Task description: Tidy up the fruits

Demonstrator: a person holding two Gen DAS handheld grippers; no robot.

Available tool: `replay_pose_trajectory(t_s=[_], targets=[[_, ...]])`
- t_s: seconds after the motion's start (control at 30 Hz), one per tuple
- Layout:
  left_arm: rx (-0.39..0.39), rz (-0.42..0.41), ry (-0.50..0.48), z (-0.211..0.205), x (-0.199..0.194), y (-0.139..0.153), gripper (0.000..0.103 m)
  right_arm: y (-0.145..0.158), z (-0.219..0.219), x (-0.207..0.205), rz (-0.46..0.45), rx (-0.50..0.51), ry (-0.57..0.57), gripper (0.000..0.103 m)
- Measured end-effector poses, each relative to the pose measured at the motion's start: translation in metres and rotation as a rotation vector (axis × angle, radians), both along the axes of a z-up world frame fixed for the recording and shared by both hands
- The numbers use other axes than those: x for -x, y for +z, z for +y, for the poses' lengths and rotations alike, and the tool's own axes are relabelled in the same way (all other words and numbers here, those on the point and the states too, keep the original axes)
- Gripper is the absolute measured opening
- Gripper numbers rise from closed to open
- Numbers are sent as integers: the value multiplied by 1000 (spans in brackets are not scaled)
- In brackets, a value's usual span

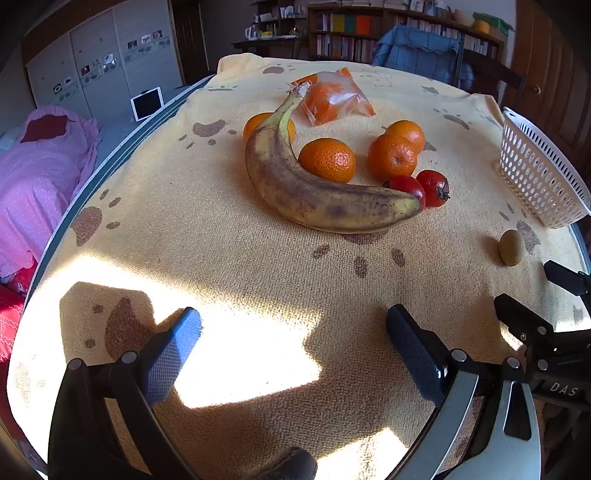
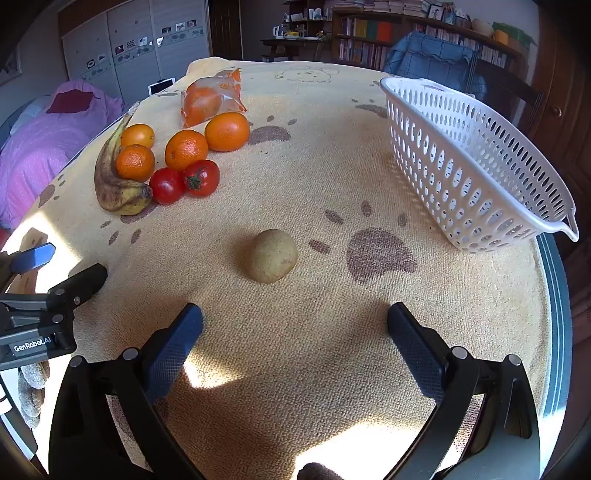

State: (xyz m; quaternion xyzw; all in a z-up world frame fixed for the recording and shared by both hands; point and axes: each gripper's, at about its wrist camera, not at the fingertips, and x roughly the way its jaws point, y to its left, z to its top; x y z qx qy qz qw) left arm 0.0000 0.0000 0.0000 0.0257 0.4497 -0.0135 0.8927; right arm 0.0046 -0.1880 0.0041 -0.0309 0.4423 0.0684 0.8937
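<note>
A spotted banana (image 1: 314, 188) lies on the yellow cloth with several oranges (image 1: 327, 159) and two tomatoes (image 1: 433, 187) behind it; the banana also shows in the right wrist view (image 2: 110, 177). A brown kiwi (image 2: 272, 255) lies alone just ahead of my right gripper (image 2: 295, 325), which is open and empty. The kiwi also shows in the left wrist view (image 1: 511, 247). My left gripper (image 1: 293, 325) is open and empty, well short of the banana. A white perforated basket (image 2: 469, 162) stands at the right, tilted, and shows in the left wrist view (image 1: 535, 166).
A plastic bag of orange fruit (image 1: 332, 98) lies at the back of the table. The table's edge (image 2: 557, 314) runs close on the right. A bed with pink bedding (image 1: 33, 177) is to the left; a bookshelf (image 1: 369, 33) stands behind.
</note>
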Motion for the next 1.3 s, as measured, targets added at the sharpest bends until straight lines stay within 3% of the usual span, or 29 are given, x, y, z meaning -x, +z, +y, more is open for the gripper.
replay_pose_trajectory(t_s=[1.3], targets=[[-4, 0, 4, 0, 0, 0, 98, -1, -1, -1, 7, -6, 6, 101]])
